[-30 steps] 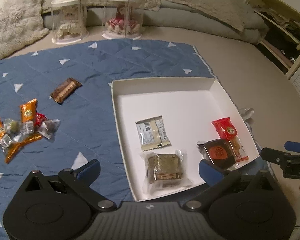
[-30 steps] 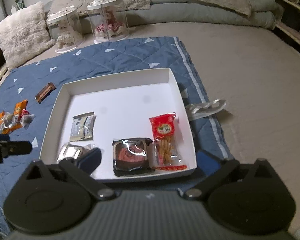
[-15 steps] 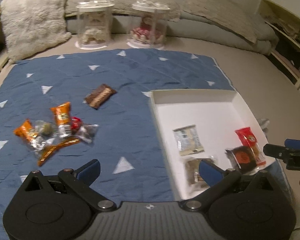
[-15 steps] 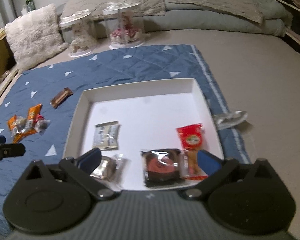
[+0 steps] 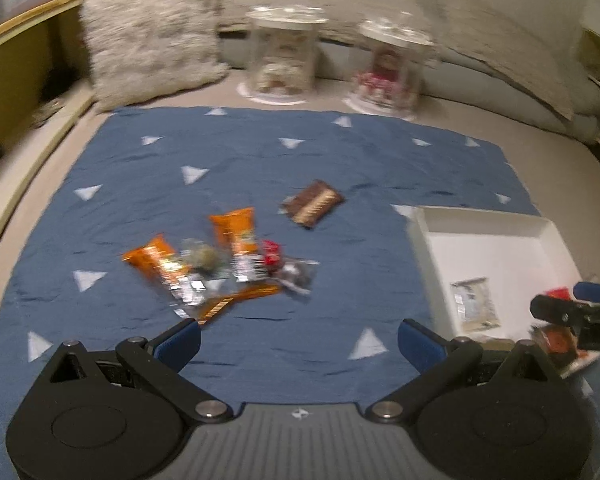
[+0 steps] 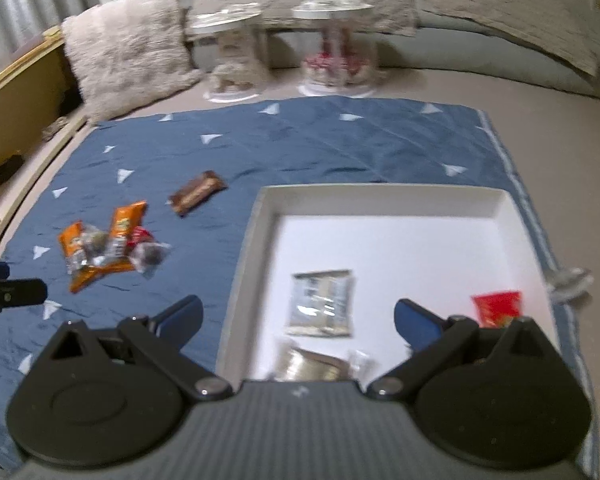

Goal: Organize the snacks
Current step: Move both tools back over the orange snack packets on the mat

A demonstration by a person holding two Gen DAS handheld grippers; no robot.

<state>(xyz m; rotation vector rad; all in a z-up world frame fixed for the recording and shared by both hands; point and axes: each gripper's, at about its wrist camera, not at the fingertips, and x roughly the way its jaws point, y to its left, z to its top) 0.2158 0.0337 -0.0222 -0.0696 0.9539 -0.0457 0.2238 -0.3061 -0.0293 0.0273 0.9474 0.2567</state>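
A pile of orange, red and clear-wrapped snacks [image 5: 220, 270] lies on the blue quilt [image 5: 260, 160], with a brown bar [image 5: 314, 203] behind it. My left gripper [image 5: 298, 342] is open and empty, just in front of the pile. The white tray [image 6: 380, 202] holds a grey packet [image 6: 322, 302], a red snack [image 6: 496, 308] and a clear-wrapped cake [image 6: 312, 364]. My right gripper [image 6: 296, 320] is open and empty over the tray's near edge. The pile [image 6: 108, 246] and the bar [image 6: 196, 196] also show left of the tray.
Two clear display domes [image 5: 284, 60] [image 5: 392, 68] and a fluffy pillow [image 5: 148, 32] stand behind the quilt. A crumpled clear wrapper [image 6: 570, 280] lies right of the tray. A wooden bed frame [image 6: 16, 92] runs along the left.
Both grippers have swung to the left. The snack pile has come to the middle of the left wrist view and the tray has slid to its right edge. Both stay open.
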